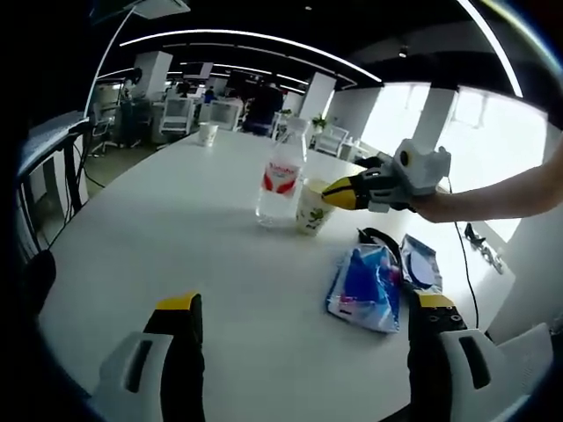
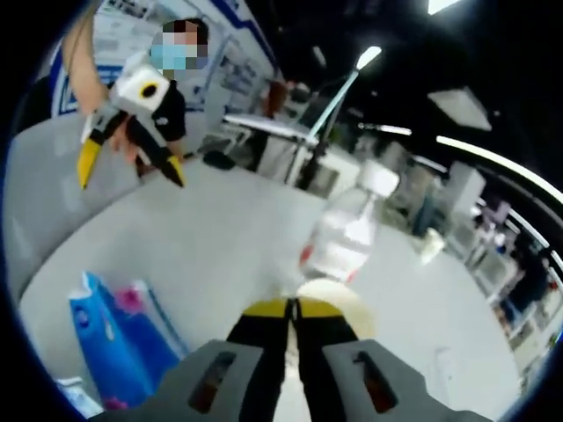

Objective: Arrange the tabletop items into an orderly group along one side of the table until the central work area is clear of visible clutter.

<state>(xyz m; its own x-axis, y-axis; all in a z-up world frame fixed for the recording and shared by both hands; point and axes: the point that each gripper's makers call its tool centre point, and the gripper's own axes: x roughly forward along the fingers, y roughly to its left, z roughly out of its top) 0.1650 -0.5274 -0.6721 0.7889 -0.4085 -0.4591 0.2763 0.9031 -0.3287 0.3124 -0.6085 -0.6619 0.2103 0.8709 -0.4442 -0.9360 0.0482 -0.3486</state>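
On the white table a clear water bottle with a red label stands upright, touching a paper cup with a green print. My right gripper comes in from the right, its yellow tips pinched on the cup's rim. Two blue packets lie nearer, by my left gripper's right jaw. My left gripper is open wide and holds nothing. In the right gripper view my right gripper is shut on the cream cup rim, with the bottle just beyond it. The left gripper hovers open at top left.
A second paper cup stands at the far end of the table. A black cable lies behind the packets. Office chairs and desks surround the table. A person stands behind the left gripper.
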